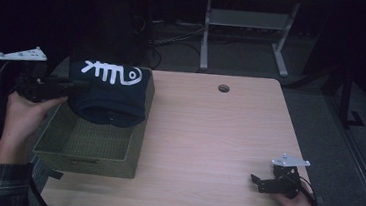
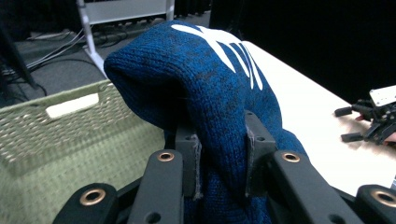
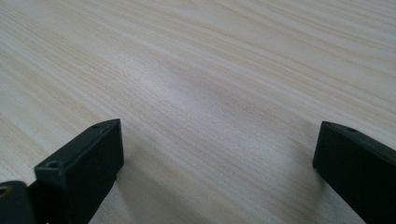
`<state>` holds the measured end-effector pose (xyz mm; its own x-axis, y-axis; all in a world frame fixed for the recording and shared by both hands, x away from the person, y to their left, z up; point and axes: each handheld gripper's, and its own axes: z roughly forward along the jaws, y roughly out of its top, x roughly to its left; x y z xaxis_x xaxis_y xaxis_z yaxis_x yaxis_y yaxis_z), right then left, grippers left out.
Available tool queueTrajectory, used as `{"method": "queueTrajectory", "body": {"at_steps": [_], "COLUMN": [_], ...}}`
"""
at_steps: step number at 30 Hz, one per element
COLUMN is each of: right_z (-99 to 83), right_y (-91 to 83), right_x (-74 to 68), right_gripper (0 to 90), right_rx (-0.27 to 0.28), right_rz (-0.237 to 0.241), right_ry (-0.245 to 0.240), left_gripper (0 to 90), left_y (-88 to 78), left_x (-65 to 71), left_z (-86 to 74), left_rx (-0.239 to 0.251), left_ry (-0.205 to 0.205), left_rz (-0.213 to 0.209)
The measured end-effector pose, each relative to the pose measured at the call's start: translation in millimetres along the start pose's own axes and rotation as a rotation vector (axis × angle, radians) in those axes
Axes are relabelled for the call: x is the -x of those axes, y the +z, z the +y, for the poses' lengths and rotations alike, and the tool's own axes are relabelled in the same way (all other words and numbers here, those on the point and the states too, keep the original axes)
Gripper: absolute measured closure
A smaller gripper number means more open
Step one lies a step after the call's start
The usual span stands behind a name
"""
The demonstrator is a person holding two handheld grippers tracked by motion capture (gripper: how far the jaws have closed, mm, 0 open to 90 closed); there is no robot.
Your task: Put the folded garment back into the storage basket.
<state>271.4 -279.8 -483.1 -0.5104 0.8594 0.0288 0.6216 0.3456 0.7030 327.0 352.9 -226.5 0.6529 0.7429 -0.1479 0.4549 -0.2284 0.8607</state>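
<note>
Your left claw (image 2: 219,149) pinching the blue sweater (image 1: 111,94) over the green basket (image 1: 87,147) at left, your right claw (image 3: 215,154) wide open on the desk (image 1: 208,135) at lower right

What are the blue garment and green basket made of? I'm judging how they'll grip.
The dark blue garment with a white fishbone print looks like soft knitted yarn: fine stitch texture shows. The green rectangular basket looks woven, perhaps grass or paper cord; matte, criss-cross weave.

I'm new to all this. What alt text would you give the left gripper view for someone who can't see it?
The left gripper is shut on a fold of a dark blue knitted garment with a white print, holding it above a green woven basket. To the right lies a pale wooden table, with the other gripper resting at its far edge.
</note>
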Motion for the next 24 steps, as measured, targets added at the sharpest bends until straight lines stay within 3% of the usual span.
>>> {"method": "queueTrajectory", "body": {"at_steps": [9,24], "right_z": [0.0,0.0], "right_y": [0.2,0.1], "right_x": [0.1,0.1], "right_gripper": [1.3,1.3], "right_rx": [0.0,0.0], "right_rz": [-0.001,-0.001], "right_ry": [0.0,0.0], "left_gripper": [72.4,72.5], "left_y": [-8.0,18.5], "left_x": [-11.4,-33.5], "left_z": [-13.1,-41.1], "left_rx": [-0.046,-0.118], "left_ry": [-0.018,-0.082], "left_rz": [0.034,0.002]}}
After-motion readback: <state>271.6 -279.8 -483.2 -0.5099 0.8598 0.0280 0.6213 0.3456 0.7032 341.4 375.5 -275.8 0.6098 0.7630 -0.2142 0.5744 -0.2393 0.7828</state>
